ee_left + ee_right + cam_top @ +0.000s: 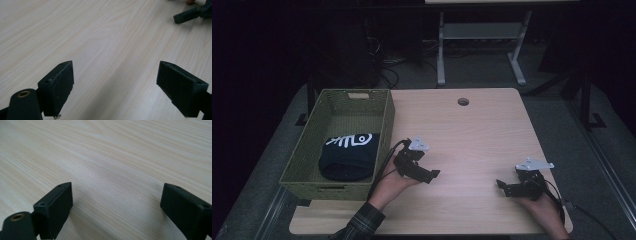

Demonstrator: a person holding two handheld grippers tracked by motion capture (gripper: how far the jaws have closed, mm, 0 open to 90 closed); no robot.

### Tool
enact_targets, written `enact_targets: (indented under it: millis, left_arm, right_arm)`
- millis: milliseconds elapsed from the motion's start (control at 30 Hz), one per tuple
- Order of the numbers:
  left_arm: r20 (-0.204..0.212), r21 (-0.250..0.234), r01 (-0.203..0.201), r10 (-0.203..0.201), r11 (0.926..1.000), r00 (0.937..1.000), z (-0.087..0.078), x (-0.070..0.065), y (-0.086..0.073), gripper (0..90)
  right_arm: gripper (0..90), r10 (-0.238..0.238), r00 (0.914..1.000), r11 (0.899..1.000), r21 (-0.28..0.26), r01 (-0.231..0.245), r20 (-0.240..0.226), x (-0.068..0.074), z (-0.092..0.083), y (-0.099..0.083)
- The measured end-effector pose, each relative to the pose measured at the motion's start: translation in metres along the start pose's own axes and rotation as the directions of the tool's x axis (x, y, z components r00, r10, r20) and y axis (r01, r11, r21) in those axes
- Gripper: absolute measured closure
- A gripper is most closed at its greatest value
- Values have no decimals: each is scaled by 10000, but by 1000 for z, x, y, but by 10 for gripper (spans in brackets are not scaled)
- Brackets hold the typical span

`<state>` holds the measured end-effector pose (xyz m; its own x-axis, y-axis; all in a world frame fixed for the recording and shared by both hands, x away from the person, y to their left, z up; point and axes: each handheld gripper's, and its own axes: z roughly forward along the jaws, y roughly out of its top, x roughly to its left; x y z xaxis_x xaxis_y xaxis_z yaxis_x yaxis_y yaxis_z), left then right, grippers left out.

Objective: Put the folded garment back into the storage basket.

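Dark cloth [348,156] lies folded in the green basket [312,134], probably a garment. Left gripper [424,172] and right gripper [507,186] hover wide open, empty, over the worktop [472,135]; reach leftward, pinching a loose edge.

Dark navy folded cloth item [348,157], looks like a cap or garment, with a white fish-skeleton print on its top face, print toward the far end. Lies flat and slack inside the green woven basket [384,131], in the near half, against the basket's right wall. Near edge rounded, bulging slightly. Basket is rectangular, open-topped, with handle cutouts at near and far ends; it sits on the left side of the tabletop [472,135], overhanging the left edge. Cloth item well apart from both grippers.
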<state>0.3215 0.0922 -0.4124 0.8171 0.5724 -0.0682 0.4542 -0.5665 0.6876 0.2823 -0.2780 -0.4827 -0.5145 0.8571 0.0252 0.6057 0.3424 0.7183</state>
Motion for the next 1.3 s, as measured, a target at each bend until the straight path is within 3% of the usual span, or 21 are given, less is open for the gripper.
enact_targets:
  millis: [200,533,767,933,1300]
  left_arm:
    - [35,118,31,-32,9999,10000,17,-2,-14,140]
    - [-347,379,-202,215,9991,9992,39,-5,-29,131]
    - [-582,231,-227,240,9995,9980,47,-4,-38,129]
    - [-691,-383,-350,323,9987,9971,50,-4,-44,128]
    - [-677,-410,-321,293,9986,9973,50,-5,-44,129]
  right_arm:
    - [106,-8,10000,10000,-2,8,1,0,0,0]
    - [106,-3,10000,10000,1,3,4,0,0,0]
    - [106,-3,10000,10000,1,3,4,0,0,0]
    - [105,3,10000,10000,0,-3,-1,0,0,0]
    - [104,31,10000,10000,7,-31,-4,0,0,0]
